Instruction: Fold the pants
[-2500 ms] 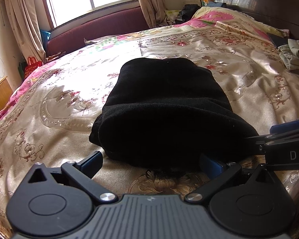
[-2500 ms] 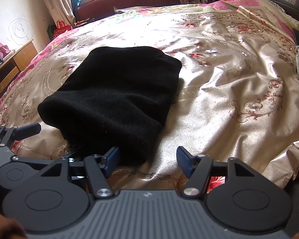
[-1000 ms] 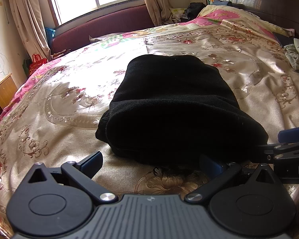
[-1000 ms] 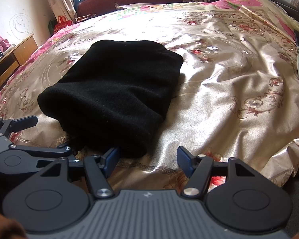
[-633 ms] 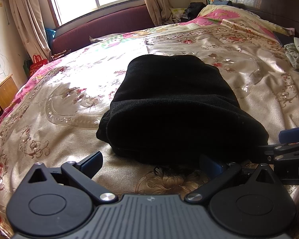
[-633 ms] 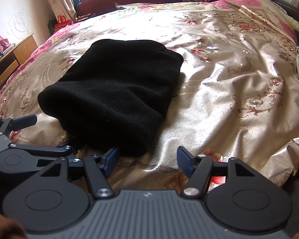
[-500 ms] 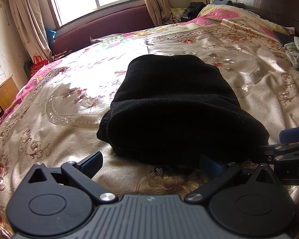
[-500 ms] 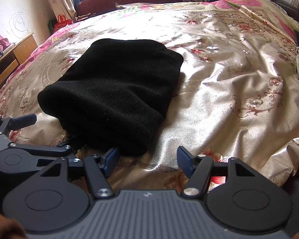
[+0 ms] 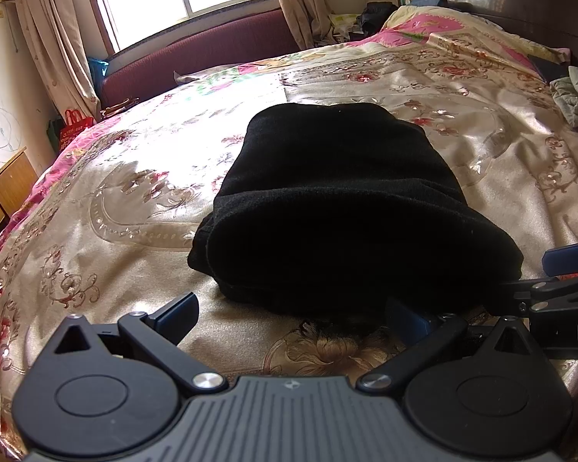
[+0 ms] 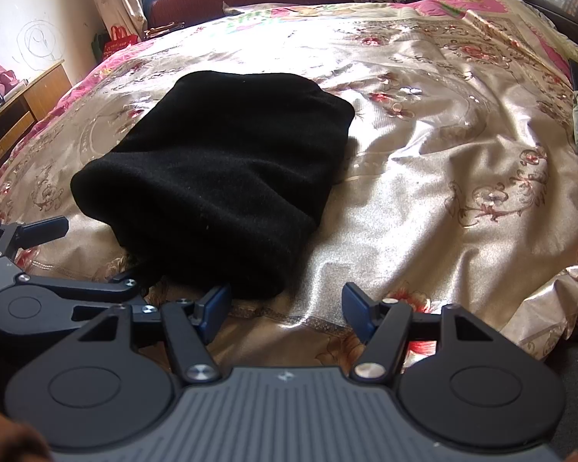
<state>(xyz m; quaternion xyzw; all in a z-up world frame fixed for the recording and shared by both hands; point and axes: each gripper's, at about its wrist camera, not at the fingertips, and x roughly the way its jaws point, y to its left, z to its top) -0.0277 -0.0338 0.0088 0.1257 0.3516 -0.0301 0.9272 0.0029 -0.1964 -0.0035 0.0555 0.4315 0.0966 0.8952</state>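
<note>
at six o'clock of the folded black pants (image 9: pixel 339 208), left gripper (image 9: pixel 289 313) and right gripper (image 10: pixel 287 302), jaws released, should back off level without snagging the fold.

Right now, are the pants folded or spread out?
Folded: the pants lie as a compact, layered bundle on the bed, stacked edges showing at the near end.

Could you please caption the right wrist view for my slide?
Open right claw at the near edge of folded black fleece pants on a gold floral satin bedspread.
</note>
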